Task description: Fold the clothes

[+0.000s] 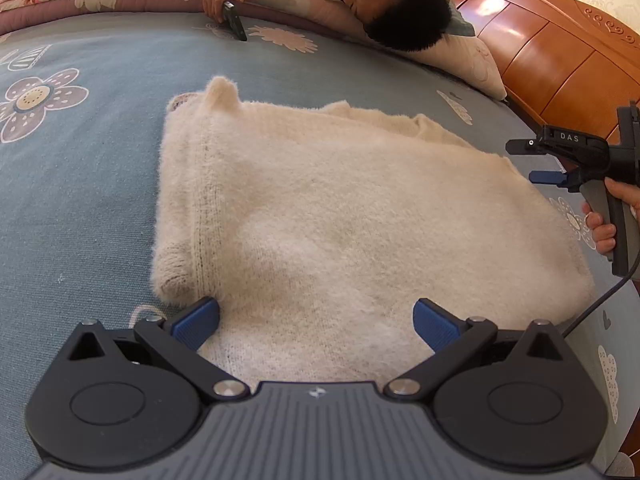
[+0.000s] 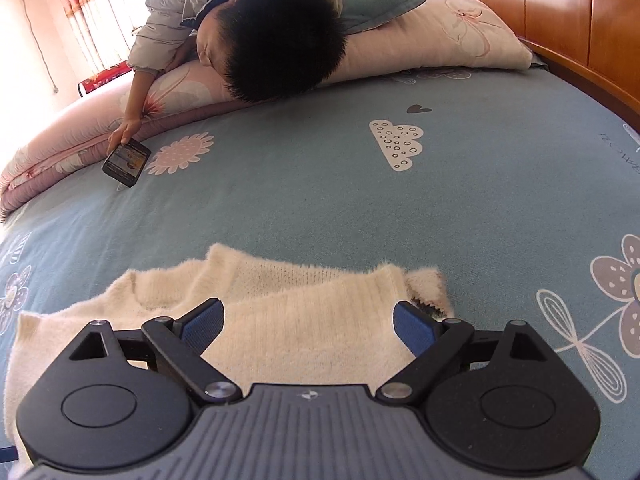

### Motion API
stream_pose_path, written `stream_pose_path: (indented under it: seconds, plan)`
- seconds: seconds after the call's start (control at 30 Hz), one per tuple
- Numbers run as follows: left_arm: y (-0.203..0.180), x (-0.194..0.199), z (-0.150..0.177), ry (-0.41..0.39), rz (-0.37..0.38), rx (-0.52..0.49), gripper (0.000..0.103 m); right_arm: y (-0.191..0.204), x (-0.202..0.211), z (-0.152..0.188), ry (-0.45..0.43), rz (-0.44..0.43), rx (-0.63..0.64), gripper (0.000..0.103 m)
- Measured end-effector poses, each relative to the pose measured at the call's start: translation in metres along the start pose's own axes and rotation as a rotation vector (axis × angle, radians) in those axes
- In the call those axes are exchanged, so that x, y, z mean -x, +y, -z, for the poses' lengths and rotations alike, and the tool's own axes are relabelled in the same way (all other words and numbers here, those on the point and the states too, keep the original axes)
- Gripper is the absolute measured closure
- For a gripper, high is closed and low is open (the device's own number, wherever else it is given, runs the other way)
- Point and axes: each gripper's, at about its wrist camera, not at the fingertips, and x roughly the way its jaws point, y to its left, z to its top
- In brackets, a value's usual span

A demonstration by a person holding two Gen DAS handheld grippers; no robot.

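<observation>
- Left gripper [image 1: 316,320] hangs with pads spread wide and nothing between them; the sweater [image 1: 320,216] lies flat just ahead and under it, likely so a fold can be judged.
- Right gripper [image 2: 308,326] is likewise agape and grips nothing, poised over the sweater's far, ribbed edge.
- Sweater rests on the sheet [image 1: 80,184], partly folded, one sleeve tucked across.
- Beyond both tools a person [image 2: 276,36] lies on a pillow [image 2: 440,36] holding a phone [image 2: 127,162], well apart from the work.
</observation>
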Motion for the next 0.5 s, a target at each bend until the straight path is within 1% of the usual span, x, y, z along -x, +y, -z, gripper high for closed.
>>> stream_pose_path:
  seconds: [0.03, 0.1, 0.23, 0.43, 0.47, 0.5]
  plan:
    - [0.000, 0.000, 0.000, 0.000, -0.001, -0.002, 0.001, -0.002, -0.003, 0.004, 0.024, -0.010, -0.004, 0.009]
    - [-0.001, 0.000, 0.001, -0.001, -0.004, -0.007, 0.001, -0.004, -0.014, 0.011, 0.063, 0.014, 0.008, 0.009]
    - [-0.001, -0.001, 0.000, -0.001, -0.007, -0.013, 0.001, 0.000, -0.019, 0.017, 0.069, 0.031, 0.038, 0.008]
    - [-0.002, -0.001, 0.000, 0.001, -0.010, -0.018, 0.001, 0.009, 0.008, 0.018, 0.058, 0.009, 0.060, 0.008]
    - [-0.002, -0.001, 0.000, 0.002, -0.012, -0.021, 0.001, 0.010, 0.009, 0.020, 0.065, 0.011, 0.065, 0.008]
    - [-0.003, -0.001, 0.001, 0.003, -0.014, -0.027, 0.001, 0.009, 0.007, 0.023, 0.093, 0.022, 0.059, 0.008]
